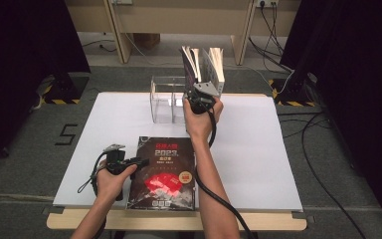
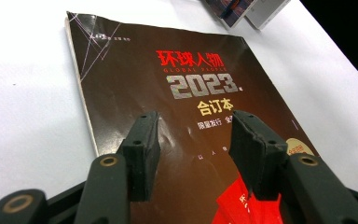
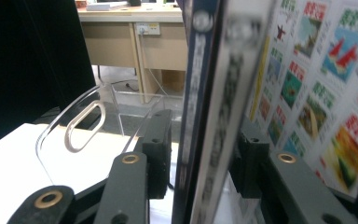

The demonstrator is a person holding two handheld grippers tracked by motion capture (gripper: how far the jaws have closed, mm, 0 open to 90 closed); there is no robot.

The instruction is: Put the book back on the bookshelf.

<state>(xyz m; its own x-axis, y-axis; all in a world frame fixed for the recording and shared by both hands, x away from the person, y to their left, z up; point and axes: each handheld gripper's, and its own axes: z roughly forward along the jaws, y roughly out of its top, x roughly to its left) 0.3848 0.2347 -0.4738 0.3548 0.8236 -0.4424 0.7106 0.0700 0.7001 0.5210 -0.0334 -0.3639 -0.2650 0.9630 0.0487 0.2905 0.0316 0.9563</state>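
A dark magazine (image 1: 164,174) with "2023" on its cover lies flat at the table's front centre. My left gripper (image 1: 135,162) stands open at its left edge. In the left gripper view the open jaws (image 2: 193,140) hover just over the magazine cover (image 2: 168,70), with nothing between them. My right gripper (image 1: 201,94) is raised at the back centre and shut on upright books (image 1: 204,64) held by their lower end. In the right gripper view my right gripper (image 3: 200,149) clamps the book spines (image 3: 209,93). A colourful cover (image 3: 326,70) fans out to the right.
A clear acrylic rack (image 1: 166,99) stands at the back centre, just left of and below the held books; its handle cut-out shows in the right gripper view as the rack wall (image 3: 81,126). The white table top (image 1: 258,149) is bare on the right. Desks and cables lie beyond.
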